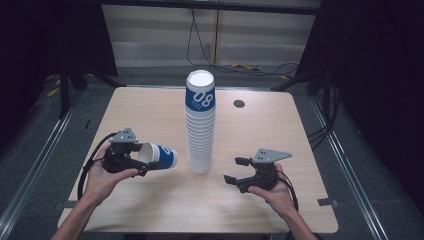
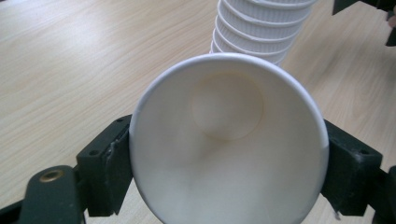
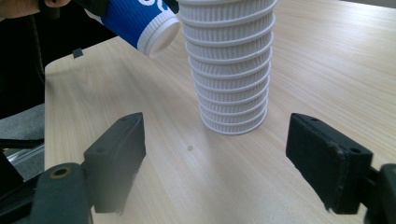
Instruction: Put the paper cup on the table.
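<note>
A tall stack of white ribbed paper cups [image 1: 200,125] stands upright mid-table, its top cup wrapped in blue print. My left gripper [image 1: 131,161] is shut on the rim of a single blue-and-white cup [image 1: 159,155] that lies on its side just above the table, its base pointing toward the stack. In the left gripper view the cup's white inside [image 2: 229,140] sits between both pads, with the stack [image 2: 261,28] beyond. My right gripper [image 1: 236,170] stands open right of the stack's foot, nothing between its jaws. The right gripper view shows the stack [image 3: 231,70] ahead and the held cup [image 3: 142,23] at upper left.
The wooden table [image 1: 150,110] has a small round black grommet [image 1: 239,103] behind and right of the stack. Cables lie on the floor beyond the far edge. Dark surroundings flank both sides.
</note>
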Motion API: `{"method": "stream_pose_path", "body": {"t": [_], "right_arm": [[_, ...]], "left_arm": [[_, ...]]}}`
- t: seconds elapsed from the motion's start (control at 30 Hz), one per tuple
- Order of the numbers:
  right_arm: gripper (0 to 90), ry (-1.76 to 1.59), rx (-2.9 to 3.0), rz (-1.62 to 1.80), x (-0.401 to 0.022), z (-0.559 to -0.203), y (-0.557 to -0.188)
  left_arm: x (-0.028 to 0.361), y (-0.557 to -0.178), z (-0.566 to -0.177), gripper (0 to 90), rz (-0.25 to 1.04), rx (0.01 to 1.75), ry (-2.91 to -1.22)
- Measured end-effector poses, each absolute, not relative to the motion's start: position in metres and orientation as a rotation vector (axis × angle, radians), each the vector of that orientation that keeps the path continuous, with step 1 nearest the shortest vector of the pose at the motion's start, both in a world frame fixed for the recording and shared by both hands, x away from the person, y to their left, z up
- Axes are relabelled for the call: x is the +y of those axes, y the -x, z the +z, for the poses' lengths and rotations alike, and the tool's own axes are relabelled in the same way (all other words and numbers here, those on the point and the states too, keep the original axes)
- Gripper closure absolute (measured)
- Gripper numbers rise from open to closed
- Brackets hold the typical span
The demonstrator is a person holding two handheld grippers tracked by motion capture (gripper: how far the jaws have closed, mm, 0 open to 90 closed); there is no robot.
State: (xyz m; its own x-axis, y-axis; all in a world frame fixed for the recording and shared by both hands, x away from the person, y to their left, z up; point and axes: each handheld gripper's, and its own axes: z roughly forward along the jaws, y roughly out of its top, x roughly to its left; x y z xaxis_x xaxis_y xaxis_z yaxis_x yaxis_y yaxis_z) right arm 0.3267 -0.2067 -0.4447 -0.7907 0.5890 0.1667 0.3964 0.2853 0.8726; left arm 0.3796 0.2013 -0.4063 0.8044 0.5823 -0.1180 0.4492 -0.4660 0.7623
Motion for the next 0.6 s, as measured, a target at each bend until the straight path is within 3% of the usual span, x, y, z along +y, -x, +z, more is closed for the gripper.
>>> {"method": "stream_pose_path", "body": {"t": [0.6], "right_arm": [[18.5, -0.934, 2.367, 1.506, -0.206, -0.447, -0.328]], "left_arm": [[0.192, -0.421, -0.405, 17.2, 0.255, 0.846, -2.331]]}}
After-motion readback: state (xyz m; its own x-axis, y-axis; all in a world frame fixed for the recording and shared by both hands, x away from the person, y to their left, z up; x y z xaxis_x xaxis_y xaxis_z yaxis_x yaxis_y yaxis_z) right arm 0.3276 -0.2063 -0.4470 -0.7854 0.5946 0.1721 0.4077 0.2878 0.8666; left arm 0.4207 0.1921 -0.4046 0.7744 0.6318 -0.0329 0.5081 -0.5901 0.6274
